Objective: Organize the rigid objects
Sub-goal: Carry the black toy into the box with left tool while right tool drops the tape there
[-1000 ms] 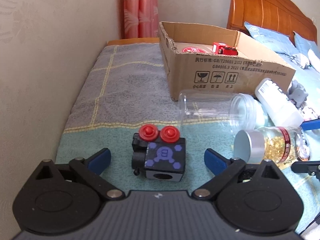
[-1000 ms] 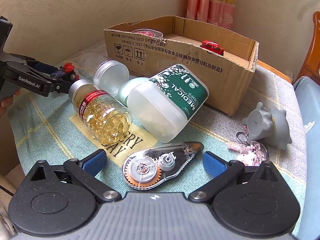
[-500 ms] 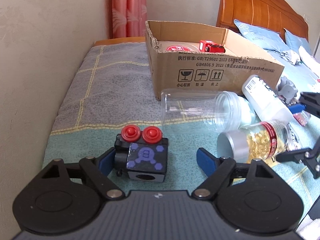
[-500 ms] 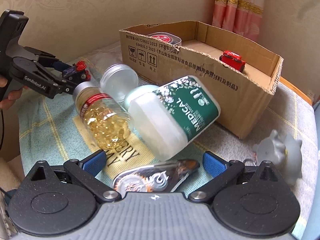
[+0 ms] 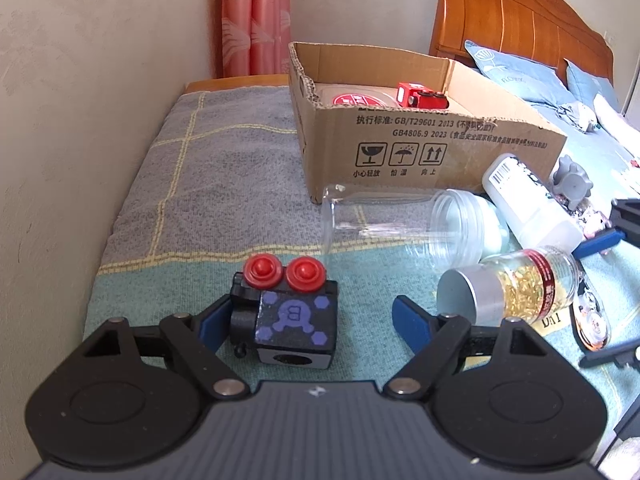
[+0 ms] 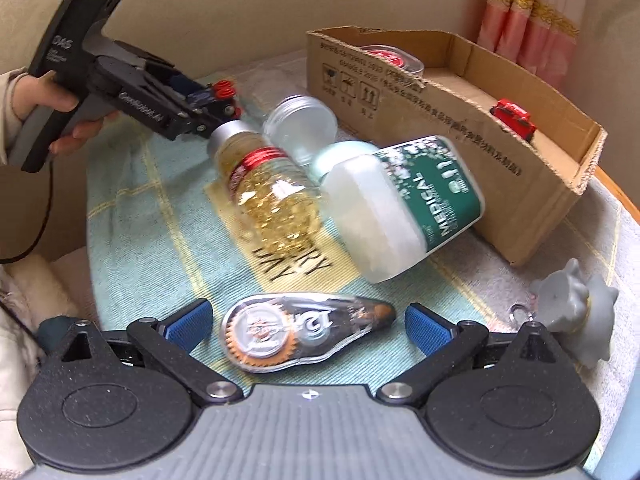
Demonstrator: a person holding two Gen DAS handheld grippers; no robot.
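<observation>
- Left tongs (image 5: 308, 318) closing around a black toy block (image 5: 288, 318) with purple hexagons and two red knobs; left pad at the block's side, right pad apart from it with a clear gap.
- Block resting on the towel-covered table (image 5: 224, 200), red knobs pointing away from the camera, round hole facing it.
- Right tongs (image 6: 306, 320) spread wide, straddling a clear correction-tape dispenser (image 6: 300, 330) without touching it.
- Dispenser flat on the towel, long axis running crosswise between the pads, gear wheel toward the left pad, tapered tip toward the right pad.
- Capsule bottle (image 6: 272, 204) on its side, silver cap pointing toward the left tongs.
- White medical bottle (image 6: 404, 208) lying tilted beside it, near the cardboard box (image 6: 500, 184).
- Empty clear jar (image 5: 400, 224) on its side in front of the box.
- Red toy car (image 5: 420, 98) inside the box.
- Grey figurine (image 6: 576, 312) just right of the right tongs.
</observation>
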